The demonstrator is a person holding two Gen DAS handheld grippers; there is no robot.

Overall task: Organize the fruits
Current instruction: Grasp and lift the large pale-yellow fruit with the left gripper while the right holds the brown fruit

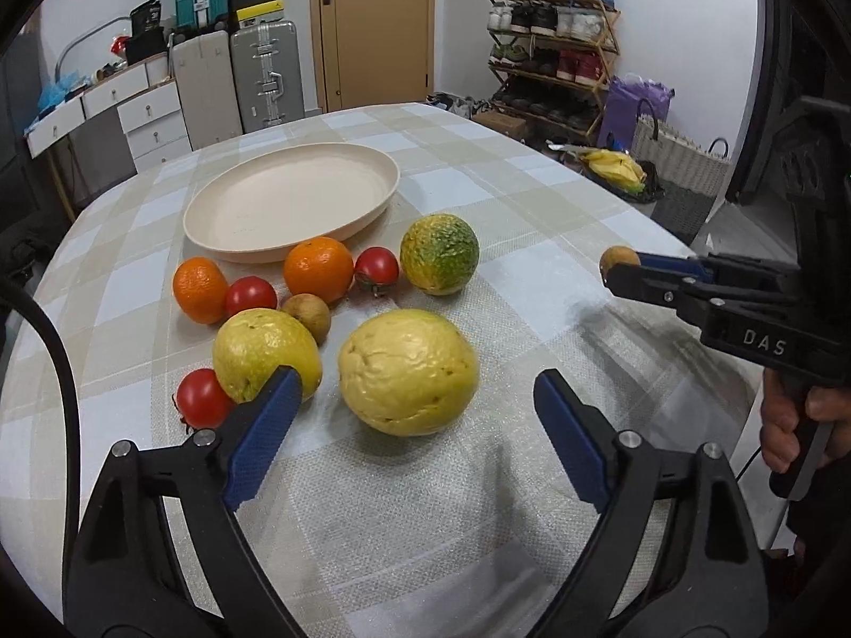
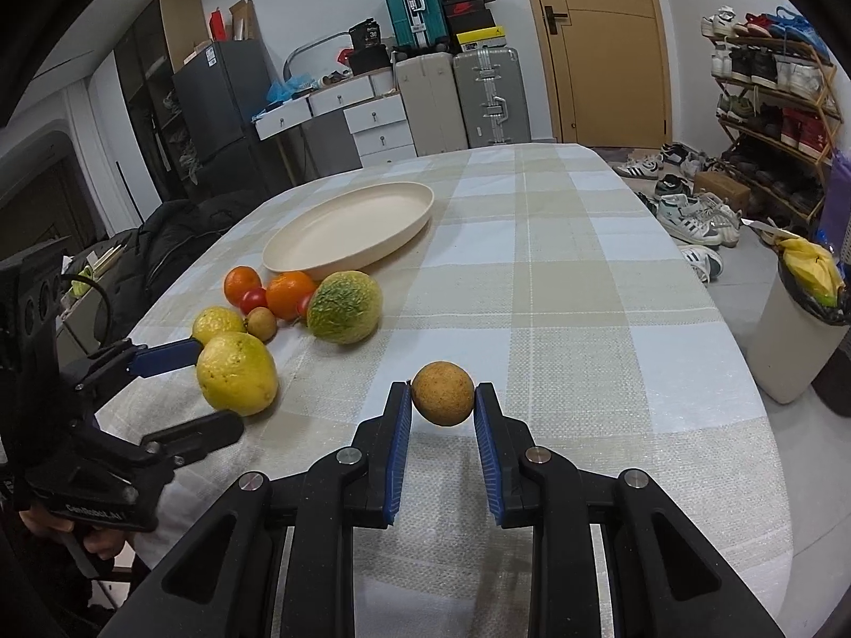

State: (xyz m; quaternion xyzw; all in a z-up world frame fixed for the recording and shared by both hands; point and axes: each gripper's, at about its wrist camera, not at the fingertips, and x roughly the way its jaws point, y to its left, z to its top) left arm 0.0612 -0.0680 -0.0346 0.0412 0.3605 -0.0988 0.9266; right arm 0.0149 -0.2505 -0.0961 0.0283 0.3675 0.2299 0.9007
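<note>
Right wrist view: right tongs (image 2: 442, 403) clamp a small brown fruit (image 2: 442, 393) — left tongs (image 1: 417, 414) spread apart.

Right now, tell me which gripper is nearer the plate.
Left. The left gripper sits open behind the fruit cluster before the plate; the right gripper, holding a small brown fruit, is farther off.

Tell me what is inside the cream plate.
Nothing visible: the plate shows a bare inside in both views. Its near rim hides a thin strip of the bottom. The fruits lie outside on the tablecloth.

A checked-cloth table (image 1: 532, 202) carries a cream plate (image 1: 213, 212) and loose fruit (image 1: 408, 372).
</note>
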